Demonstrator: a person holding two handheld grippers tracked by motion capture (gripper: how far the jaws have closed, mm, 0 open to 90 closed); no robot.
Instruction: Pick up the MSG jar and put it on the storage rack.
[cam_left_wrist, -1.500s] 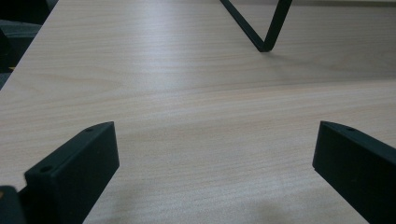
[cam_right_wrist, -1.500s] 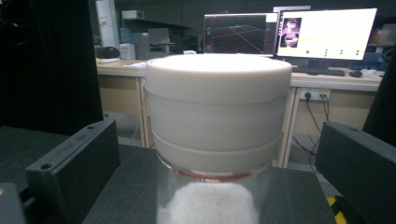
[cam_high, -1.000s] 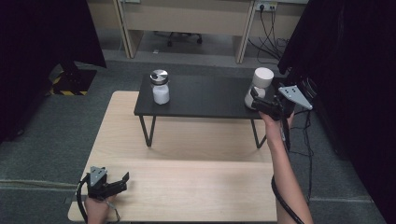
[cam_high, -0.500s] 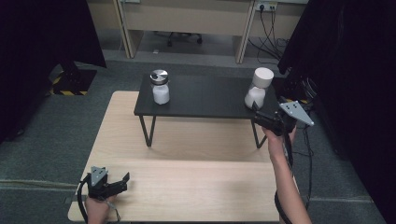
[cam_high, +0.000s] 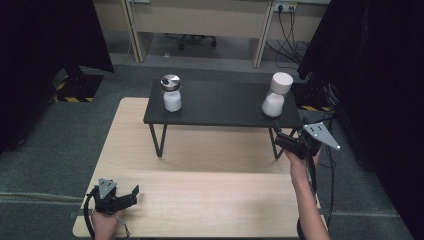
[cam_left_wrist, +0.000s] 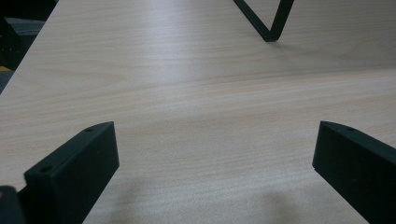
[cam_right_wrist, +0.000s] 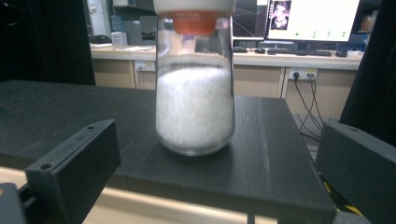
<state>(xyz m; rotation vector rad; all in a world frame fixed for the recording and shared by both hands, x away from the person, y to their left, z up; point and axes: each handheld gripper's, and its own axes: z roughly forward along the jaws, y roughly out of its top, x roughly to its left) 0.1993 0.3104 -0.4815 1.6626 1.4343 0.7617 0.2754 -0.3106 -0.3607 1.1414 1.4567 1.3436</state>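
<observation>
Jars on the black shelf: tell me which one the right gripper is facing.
The white-capped jar at the shelf's right end, just ahead of the open right gripper. The silver-lidded jar stands at the left end, far from it.

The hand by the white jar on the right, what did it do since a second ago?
The right gripper has pulled back from the white-capped jar, toward the person and lower, below the black shelf's front edge. Its jaws are open and the jar stands free on the shelf. The left gripper, the silver-lidded jar and the white-capped jar stayed where they were.
</observation>
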